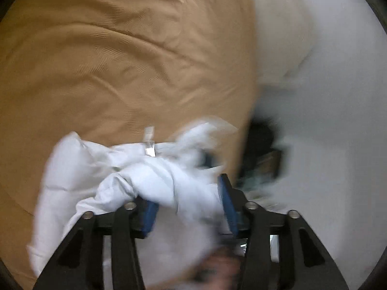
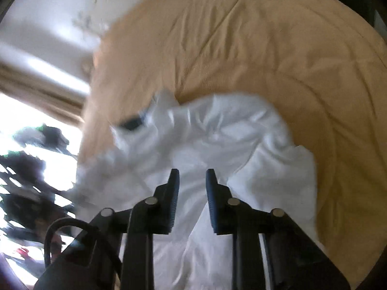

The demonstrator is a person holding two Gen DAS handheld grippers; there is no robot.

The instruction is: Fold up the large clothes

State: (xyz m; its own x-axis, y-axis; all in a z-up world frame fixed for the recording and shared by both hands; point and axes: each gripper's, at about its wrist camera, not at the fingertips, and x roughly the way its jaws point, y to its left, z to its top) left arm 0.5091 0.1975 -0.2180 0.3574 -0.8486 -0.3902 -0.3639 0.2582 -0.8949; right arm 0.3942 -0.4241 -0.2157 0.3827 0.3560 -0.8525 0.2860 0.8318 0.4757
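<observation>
A white garment [image 1: 135, 181] lies bunched on a tan bed cover [image 1: 108, 60], blurred by motion. A small label [image 1: 149, 145] sticks up from it. My left gripper [image 1: 186, 193] has cloth draped between and over its blue pads, jaws apart; a firm hold cannot be made out. In the right wrist view the same white garment [image 2: 217, 140] spreads crumpled over the tan cover [image 2: 266, 48]. My right gripper [image 2: 192, 176] is just over the cloth with a narrow gap between its pads and cloth showing through. The other gripper's dark tip [image 2: 133, 122] pokes from the garment's far left.
The bed's edge runs down the right of the left wrist view, with a white wall [image 1: 326, 96] and dark objects [image 1: 263, 154] beyond. In the right wrist view a bright window [image 2: 29, 125] and dark clutter [image 2: 29, 181] lie left of the bed.
</observation>
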